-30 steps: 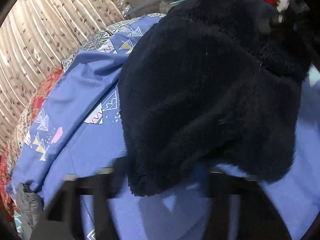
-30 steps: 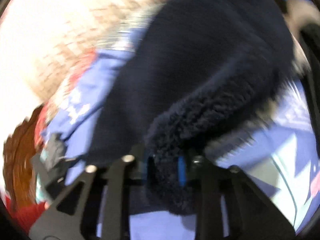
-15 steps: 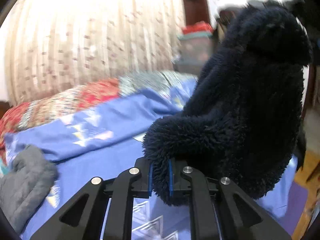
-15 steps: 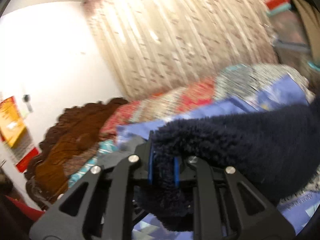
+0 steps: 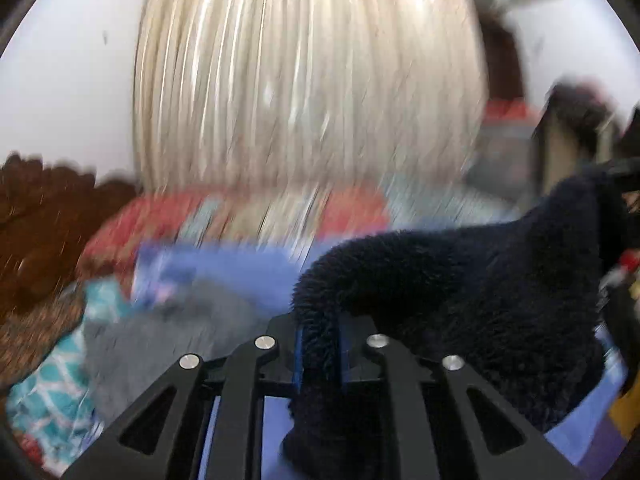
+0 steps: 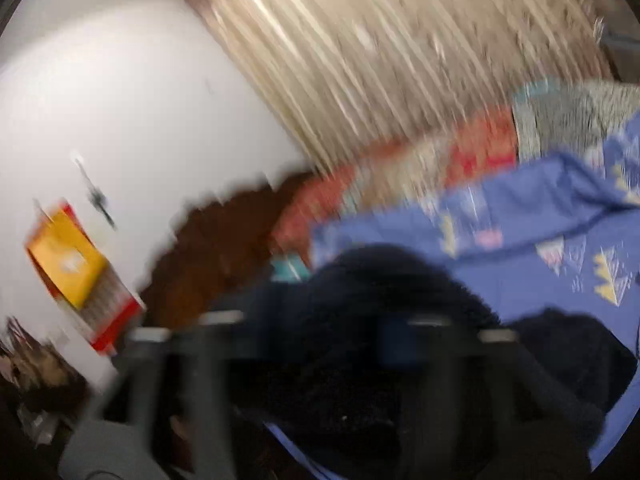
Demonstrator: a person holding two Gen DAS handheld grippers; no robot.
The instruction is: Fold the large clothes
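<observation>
Although the left wrist view is smeared by motion, the left gripper [image 5: 319, 354] reads clearly: its two fingers are drawn close together with a fold of the dark navy fleece garment [image 5: 472, 292] pinched between the blue pads [image 5: 298, 354]. From the grip the fleece arches up and to the right, then hangs in a thick mass over the blue patterned bedsheet [image 5: 224, 268], and a short tail of it dangles below the fingers. At the right edge the garment rises toward a dark shape too blurred and cropped to identify.

In the right wrist view the right gripper [image 6: 320, 344] is heavily blurred. Its black fingers stand on either side of a mound of the same fleece [image 6: 360, 360], which fills the space between them and bulges above the tips; the gap between them looks wider than on the left, but whether the jaws are actually pressing on the cloth cannot be told. The rest of the garment spills down to the lower right onto the sheet [image 6: 520, 240].

Behind the bed hang pale pleated curtains [image 5: 304, 80], with a dark brown carved headboard [image 6: 208, 252] at the left. A grey cloth [image 5: 160, 340] lies on the sheet beside the left gripper, its outline soft. A yellow and red item [image 6: 68, 264] is on the white wall; its print is unreadable.
</observation>
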